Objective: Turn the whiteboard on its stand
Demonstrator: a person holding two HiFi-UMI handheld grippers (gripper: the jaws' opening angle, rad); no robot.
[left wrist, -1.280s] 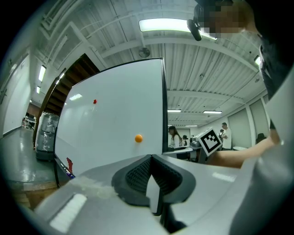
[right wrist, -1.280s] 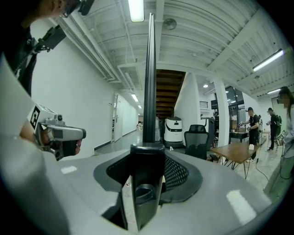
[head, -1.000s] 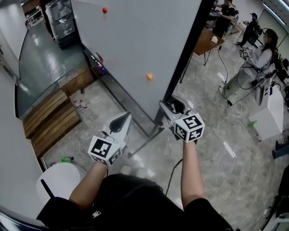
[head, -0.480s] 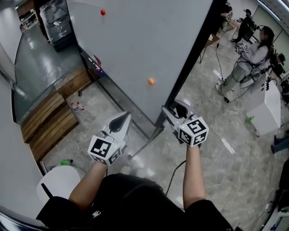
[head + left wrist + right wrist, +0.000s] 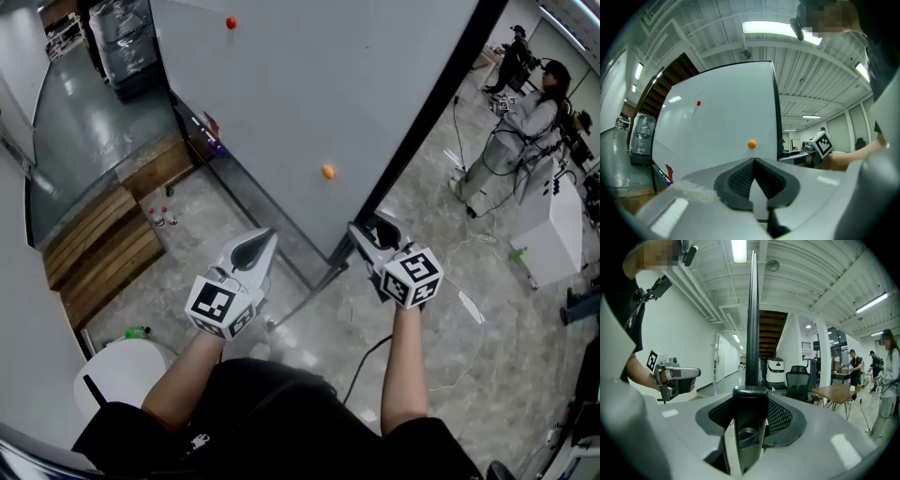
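The large whiteboard stands upright on its wheeled stand, with a red magnet and an orange magnet on its face. Its black side frame runs down to my right gripper, which is shut on the frame's lower end. In the right gripper view the frame rises straight up from between the jaws of the right gripper. My left gripper is shut and empty, a little short of the board's face, and its tip points at the orange magnet.
The stand's foot bar lies on the floor between my hands. Wooden pallets and small bottles lie at left, a white round bin at lower left. People, a white cabinet and floor cables are at right.
The board's black edge has swung to the right, and my right gripper has gone right and slightly down with it. The magnets have shifted right. My left gripper has hardly moved.
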